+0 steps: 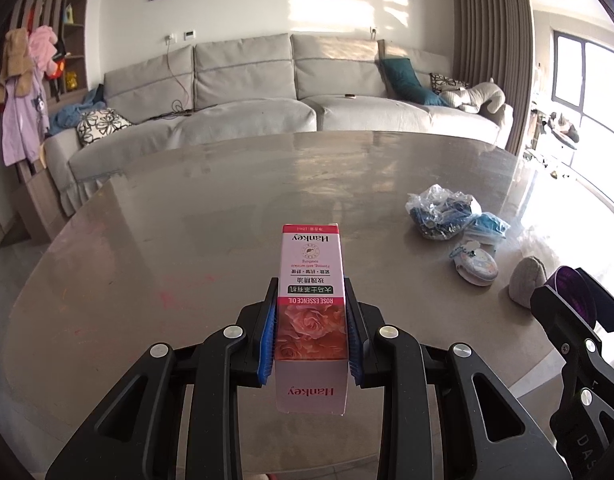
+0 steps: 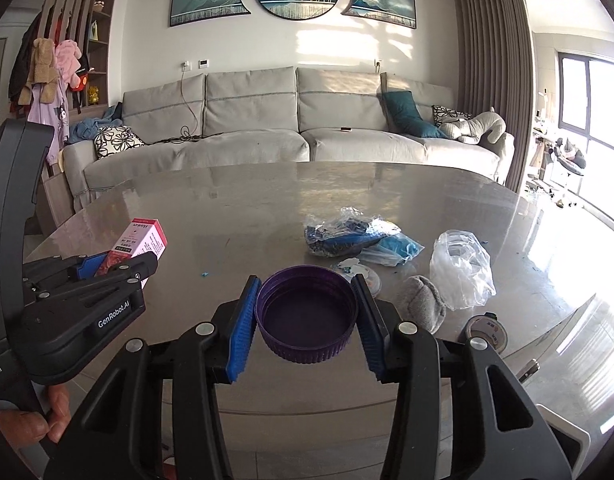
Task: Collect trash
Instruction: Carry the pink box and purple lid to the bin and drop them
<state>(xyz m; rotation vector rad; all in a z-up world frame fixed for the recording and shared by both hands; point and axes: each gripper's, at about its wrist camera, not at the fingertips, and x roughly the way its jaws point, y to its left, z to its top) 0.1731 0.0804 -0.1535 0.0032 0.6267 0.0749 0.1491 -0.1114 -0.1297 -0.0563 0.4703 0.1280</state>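
My left gripper [image 1: 311,285] is shut on a pink "Hankey" rose-oil box [image 1: 312,258], which sticks out forward between the blue pads above the table. The right wrist view shows that same box [image 2: 145,236] and left gripper [image 2: 119,260] at its left side, with a person's hand below. My right gripper [image 2: 306,280] is shut on a purple plastic cap [image 2: 307,320], open side up, both pads pressing on its ribbed rim. That cap [image 1: 571,290] also shows at the right edge of the left wrist view.
On the glossy grey table [image 2: 227,208] lie crumpled blue-and-clear plastic bags [image 2: 347,234], a clear bag [image 2: 461,268], a grey soft lump [image 2: 425,304], a small round white item [image 2: 365,276] and a tape roll [image 2: 487,330]. A grey sofa [image 2: 267,120] stands behind.
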